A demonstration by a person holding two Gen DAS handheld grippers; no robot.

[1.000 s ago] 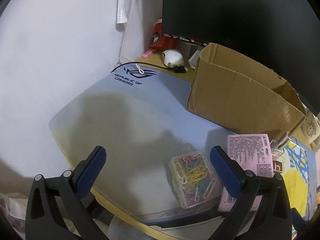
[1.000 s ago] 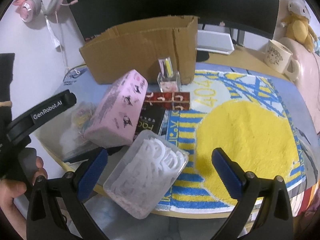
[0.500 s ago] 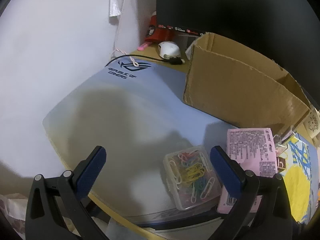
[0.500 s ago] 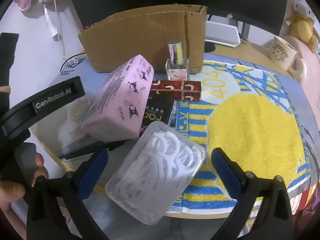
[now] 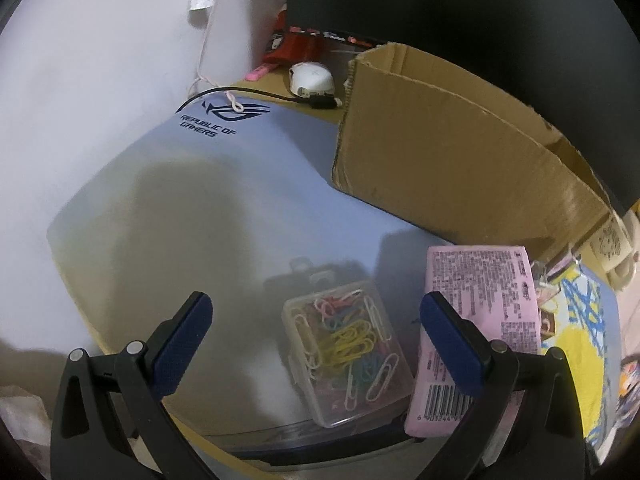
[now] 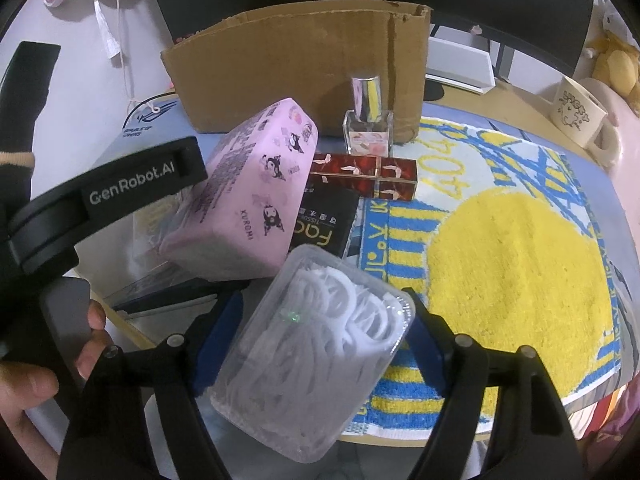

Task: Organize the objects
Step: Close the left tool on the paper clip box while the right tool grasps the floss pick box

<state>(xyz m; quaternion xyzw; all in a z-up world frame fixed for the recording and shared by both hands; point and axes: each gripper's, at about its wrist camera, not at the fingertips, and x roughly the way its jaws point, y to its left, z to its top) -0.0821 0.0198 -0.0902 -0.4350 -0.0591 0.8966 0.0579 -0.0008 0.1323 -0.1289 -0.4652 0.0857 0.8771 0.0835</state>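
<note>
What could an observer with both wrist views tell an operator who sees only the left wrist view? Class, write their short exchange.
Operator: What is the right gripper doing?
Observer: It has just been closing on a clear plastic box of white floss picks; its pads sit against the box's sides.
Operator: What stands before the brown cardboard box?
Observer: A small glass perfume bottle with a silver cap, upright.
Operator: What is on the pink tissue pack's top?
Observer: Cartoon figures and the word KUROMI.
</note>
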